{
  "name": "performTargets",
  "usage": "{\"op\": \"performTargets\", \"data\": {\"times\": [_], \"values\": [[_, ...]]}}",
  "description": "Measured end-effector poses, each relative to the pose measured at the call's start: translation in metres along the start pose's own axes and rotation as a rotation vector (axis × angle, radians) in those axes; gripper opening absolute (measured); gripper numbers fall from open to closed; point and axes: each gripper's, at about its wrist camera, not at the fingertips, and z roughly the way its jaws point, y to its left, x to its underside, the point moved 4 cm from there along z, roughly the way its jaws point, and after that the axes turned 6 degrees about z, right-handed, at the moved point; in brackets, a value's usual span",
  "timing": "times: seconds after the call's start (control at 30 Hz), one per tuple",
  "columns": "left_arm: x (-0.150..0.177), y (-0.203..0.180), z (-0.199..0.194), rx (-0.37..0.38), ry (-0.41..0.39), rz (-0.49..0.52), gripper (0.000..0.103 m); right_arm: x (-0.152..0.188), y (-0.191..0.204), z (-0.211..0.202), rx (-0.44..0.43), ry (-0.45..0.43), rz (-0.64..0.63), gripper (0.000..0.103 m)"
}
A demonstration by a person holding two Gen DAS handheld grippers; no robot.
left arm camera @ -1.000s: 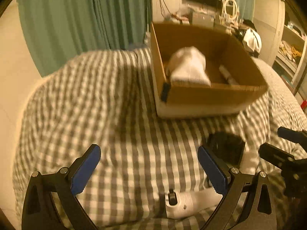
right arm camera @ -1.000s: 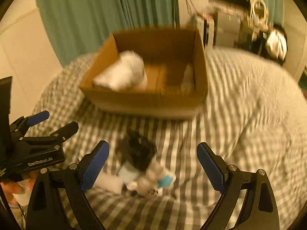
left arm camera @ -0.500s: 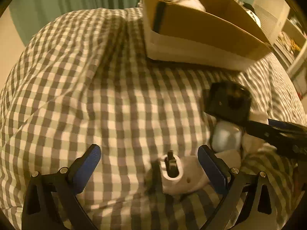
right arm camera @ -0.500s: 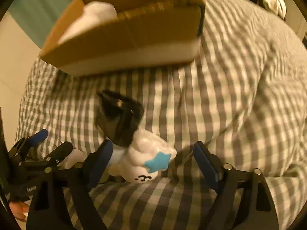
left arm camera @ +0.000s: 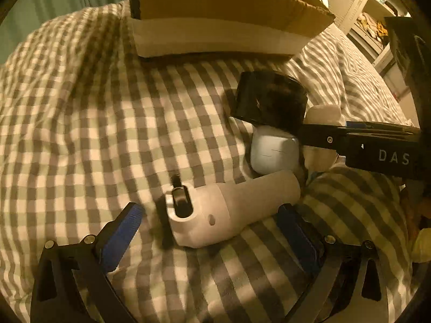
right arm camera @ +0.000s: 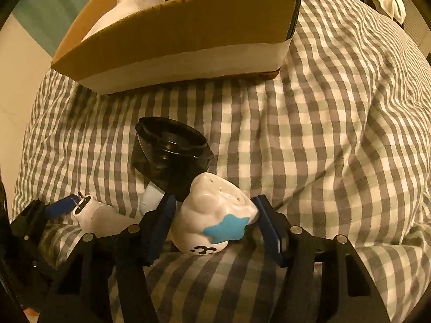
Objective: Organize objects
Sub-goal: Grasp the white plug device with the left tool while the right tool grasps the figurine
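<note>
my right claw (right arm camera: 212, 215) is pinching the white figure (right arm camera: 215, 215), the one with a blue star (right arm camera: 225, 228) on its side; both blue pads press its flanks, and it sits low on the checked bed (right arm camera: 309, 140) at the near edge of the pile. just behind it and touching it stands the black cup (right arm camera: 171, 153), tilted, mouth toward the box. a small pale case (right arm camera: 150, 197) peeks out under the cup, left of the figure.

in the left wrist view, my left claw (left arm camera: 212, 226) is spread wide around the white plug (left arm camera: 215, 212), which lies on its side with the prong end toward the left pad. neither pad seems to touch it, though the right one is very close to its body. beyond the plug lies the pale case (left arm camera: 273, 152), with the black cup (left arm camera: 270, 102) above it; cup and case touch. the right claw's arm (left arm camera: 358, 142) reaches in from the right edge, across the cup's lower corner.

the cardboard box (right arm camera: 188, 32) rests on the bed past the pile, well apart from the cup, with a white band along its base. a white bundle (right arm camera: 129, 5) shows inside, against its left wall. the plug also shows in the right wrist view (right arm camera: 99, 220), beside the left claw's blue pad (right arm camera: 58, 207).
</note>
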Motion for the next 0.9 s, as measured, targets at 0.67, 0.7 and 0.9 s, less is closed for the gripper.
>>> {"op": "performTargets", "data": {"times": [0.67, 0.7, 0.9], "values": [[-0.02, 0.003, -0.006, 0.107, -0.083, -0.024, 0.062, -0.001, -0.02, -0.028, 0.0, -0.079, 0.036, 0.06], [-0.02, 0.006, -0.009, 0.121, -0.087, -0.042, 0.061, 0.0, -0.021, -0.03, -0.001, -0.083, 0.038, 0.06], [-0.018, 0.007, -0.013, 0.114, -0.094, -0.061, 0.059, 0.0, -0.029, -0.045, 0.01, -0.11, 0.021, 0.06]]}}
